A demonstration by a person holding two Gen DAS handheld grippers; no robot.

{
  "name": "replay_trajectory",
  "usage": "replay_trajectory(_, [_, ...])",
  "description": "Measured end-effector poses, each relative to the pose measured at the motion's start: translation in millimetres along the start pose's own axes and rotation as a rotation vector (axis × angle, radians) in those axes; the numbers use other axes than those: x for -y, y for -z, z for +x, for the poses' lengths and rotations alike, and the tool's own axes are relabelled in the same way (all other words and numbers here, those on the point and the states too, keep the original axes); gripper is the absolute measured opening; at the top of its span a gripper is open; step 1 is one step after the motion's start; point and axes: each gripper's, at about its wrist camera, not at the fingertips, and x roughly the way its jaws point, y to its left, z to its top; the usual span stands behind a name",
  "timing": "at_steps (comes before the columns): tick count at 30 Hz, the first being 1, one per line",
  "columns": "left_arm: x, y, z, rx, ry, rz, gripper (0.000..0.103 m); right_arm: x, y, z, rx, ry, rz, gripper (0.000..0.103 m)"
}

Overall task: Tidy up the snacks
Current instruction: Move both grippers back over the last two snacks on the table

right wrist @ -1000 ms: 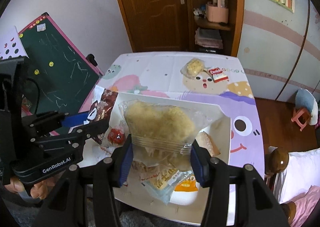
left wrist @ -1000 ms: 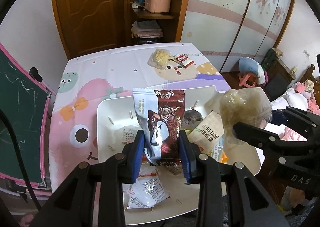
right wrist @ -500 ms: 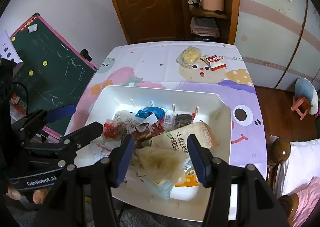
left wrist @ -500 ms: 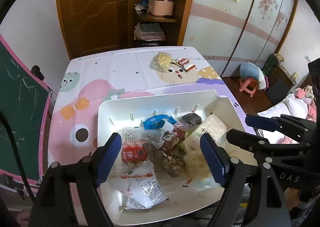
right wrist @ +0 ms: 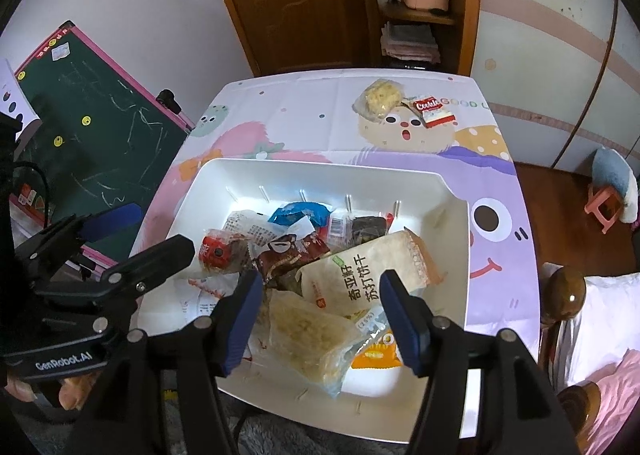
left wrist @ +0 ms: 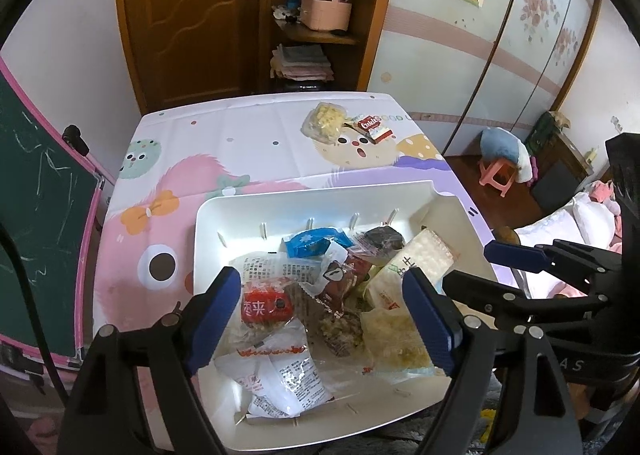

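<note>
A white bin (left wrist: 304, 201) (right wrist: 304, 173) on the near part of the table holds several snack packets, among them a dark red snowflake packet (left wrist: 340, 279) (right wrist: 288, 251) and a clear bag of pale crispy snack (left wrist: 396, 331) (right wrist: 312, 335). My left gripper (left wrist: 326, 319) is open and empty above the bin's near side. My right gripper (right wrist: 322, 319) is open and empty above the clear bag. Each gripper shows at the edge of the other's view. A clear yellow snack bag (left wrist: 324, 121) (right wrist: 378, 99) and a red and white packet (left wrist: 374, 127) (right wrist: 434, 111) lie at the table's far side.
The table has a pastel cartoon cloth (left wrist: 192, 175) (right wrist: 492, 183). A green chalkboard (left wrist: 36, 215) (right wrist: 92, 127) leans at the left. A wooden door and shelf stand beyond the table. A pink stool (left wrist: 500, 175) (right wrist: 606, 207) stands on the floor at the right.
Both grippers have opened. The snowflake packet dropped from the left and the clear crispy bag from the right; both now lie in the bin. The grippers have risen a little.
</note>
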Motion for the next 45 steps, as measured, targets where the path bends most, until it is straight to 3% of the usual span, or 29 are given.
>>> replay_trajectory(11, [6,-14,15,-0.03,-0.004,0.005,0.082,14,-3,10,-0.004,-0.028,0.022,0.061])
replay_trajectory(21, [17,-52,0,0.05,-0.068,0.071,0.082,34,-28,-4,0.052,-0.064,0.011,0.061])
replay_trajectory(27, [23,-109,-15,0.104,-0.071,0.129,0.082,57,-72,-34,0.166,-0.014,0.009,0.061])
replay_trajectory(36, [37,-218,-10,0.132,-0.102,0.209,0.082,100,-173,-88,0.377,0.122,-0.051,0.061])
replay_trajectory(40, [43,-264,6,0.116,-0.114,0.22,0.082,114,-216,-91,0.397,0.123,-0.076,0.061])
replay_trajectory(45, [51,-317,36,0.123,-0.161,0.251,0.082,127,-264,-66,0.347,0.158,-0.112,0.061])
